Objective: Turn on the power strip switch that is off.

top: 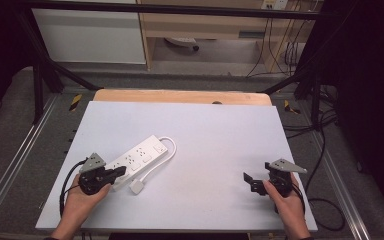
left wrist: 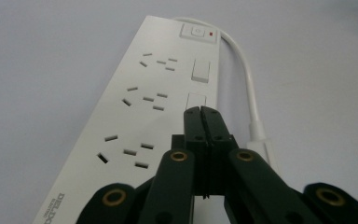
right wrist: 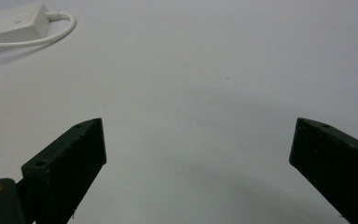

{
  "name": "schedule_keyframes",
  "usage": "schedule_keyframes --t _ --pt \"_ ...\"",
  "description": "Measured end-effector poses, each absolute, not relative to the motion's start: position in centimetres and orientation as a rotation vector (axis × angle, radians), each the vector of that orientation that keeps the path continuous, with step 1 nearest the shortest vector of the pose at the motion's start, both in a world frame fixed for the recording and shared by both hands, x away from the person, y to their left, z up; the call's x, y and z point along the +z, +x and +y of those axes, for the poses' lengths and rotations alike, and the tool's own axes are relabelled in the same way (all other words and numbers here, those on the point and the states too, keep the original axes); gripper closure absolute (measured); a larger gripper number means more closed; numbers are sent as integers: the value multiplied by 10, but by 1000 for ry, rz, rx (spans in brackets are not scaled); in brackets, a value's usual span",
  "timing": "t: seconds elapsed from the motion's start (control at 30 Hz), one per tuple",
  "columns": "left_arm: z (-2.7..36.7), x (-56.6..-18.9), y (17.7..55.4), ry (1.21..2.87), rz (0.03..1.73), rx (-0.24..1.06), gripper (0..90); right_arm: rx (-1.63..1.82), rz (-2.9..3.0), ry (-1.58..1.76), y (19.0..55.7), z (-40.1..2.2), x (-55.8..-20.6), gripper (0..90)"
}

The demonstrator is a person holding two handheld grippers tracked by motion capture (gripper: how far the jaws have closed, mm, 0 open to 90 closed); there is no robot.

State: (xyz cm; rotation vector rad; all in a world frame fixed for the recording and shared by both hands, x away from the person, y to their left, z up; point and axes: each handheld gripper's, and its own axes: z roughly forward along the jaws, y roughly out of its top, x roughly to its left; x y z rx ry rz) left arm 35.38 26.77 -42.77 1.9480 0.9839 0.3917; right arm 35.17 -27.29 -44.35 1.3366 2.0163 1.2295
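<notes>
Risk first: left gripper (left wrist: 200,112) has its jaws fully closed, holding nothing, with the tips poised over the power strip (left wrist: 158,93), right at the row of small rocker switches (left wrist: 200,70) along the edge on the cable side. Looks like a switch press is in hand. Closed tips are narrow and the strip is smooth glossy plastic, so an off-centre push could slide off the rocker onto the casing, or skid the whole strip across the table (top: 205,135), since nothing pins it down. Right gripper (right wrist: 198,140) sits well apart from the strip, jaws wide open and empty, over bare table, so no bracing from that side. Coming in at a slant would shove the strip away from the tips instead of tipping the rocker. White cable (left wrist: 247,79) loops out from the strip's far end and runs back beside it just off the tips; its plug (top: 138,186) lies loose on the table close by, easy to snag. Materials: strip is a long, flat, white rigid bar with three socket groups and a main button with a red lamp at the far end. Cable is round and flexible. Table is matte pale grey, low friction by the look of it. Jaws are hard black plastic.
</notes>
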Motion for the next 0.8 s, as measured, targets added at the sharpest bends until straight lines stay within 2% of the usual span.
schedule_keyframes --t 0.8 --pt "261 -433 359 2007 988 386 899 1225 2019 1335 352 -272 -444 41"
